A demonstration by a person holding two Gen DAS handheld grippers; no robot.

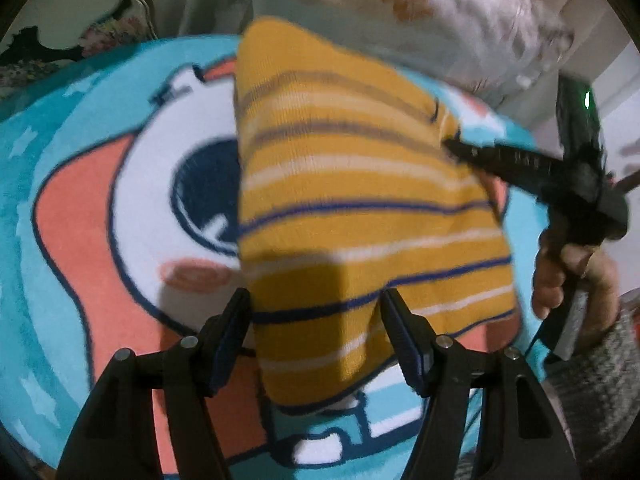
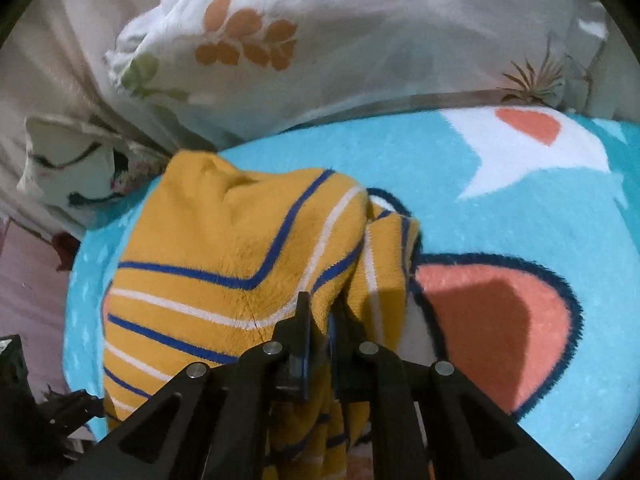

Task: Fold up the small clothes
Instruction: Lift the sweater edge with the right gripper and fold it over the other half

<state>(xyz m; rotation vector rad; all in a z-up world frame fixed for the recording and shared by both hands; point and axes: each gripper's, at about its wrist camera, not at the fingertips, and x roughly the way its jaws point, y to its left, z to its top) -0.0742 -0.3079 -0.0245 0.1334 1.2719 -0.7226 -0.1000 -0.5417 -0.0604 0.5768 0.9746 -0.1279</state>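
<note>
A small mustard-yellow garment (image 1: 360, 208) with blue and white stripes lies on a round cartoon rug (image 1: 100, 220). My left gripper (image 1: 316, 304) is open, its fingers standing on either side of the garment's near edge without gripping it. My right gripper (image 2: 320, 312) is shut on the garment (image 2: 224, 248), pinching a bunched fold at its edge, with cloth hanging below the jaws. In the left wrist view the right gripper (image 1: 452, 144) bites the garment's far right corner, held by a hand (image 1: 568, 280).
The rug (image 2: 500, 208) is teal with white, coral and navy shapes. A white leaf-print pillow (image 2: 280, 40) and rumpled bedding lie behind it. A small plant (image 2: 532, 80) sits at the far right rim.
</note>
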